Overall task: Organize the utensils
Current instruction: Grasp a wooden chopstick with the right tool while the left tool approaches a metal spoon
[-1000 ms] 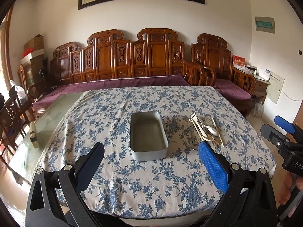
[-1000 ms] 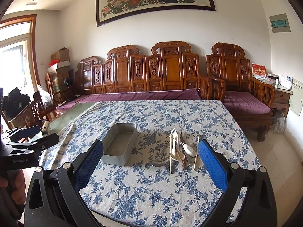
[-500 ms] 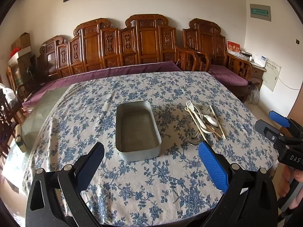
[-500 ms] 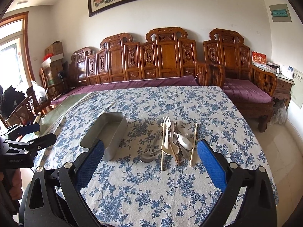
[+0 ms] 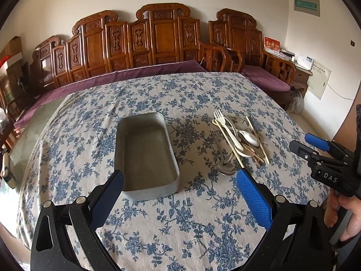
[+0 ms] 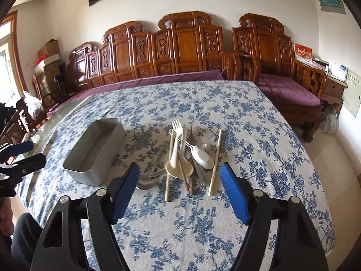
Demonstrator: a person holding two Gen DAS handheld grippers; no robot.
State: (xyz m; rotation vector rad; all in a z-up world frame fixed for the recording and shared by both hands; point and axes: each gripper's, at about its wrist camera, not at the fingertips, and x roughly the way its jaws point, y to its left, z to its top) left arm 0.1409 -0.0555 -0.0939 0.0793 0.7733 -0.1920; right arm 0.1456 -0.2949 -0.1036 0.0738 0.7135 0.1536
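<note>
My right hand-held gripper [image 6: 178,192], jaws closing on nothing, faces the utensil pile [image 6: 189,158] straight ahead, handles lengthwise toward me.

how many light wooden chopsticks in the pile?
2. One chopstick lies along the pile's left edge, under the white fork; the other chopstick lies along its right edge. Others could be hidden underneath.
</note>
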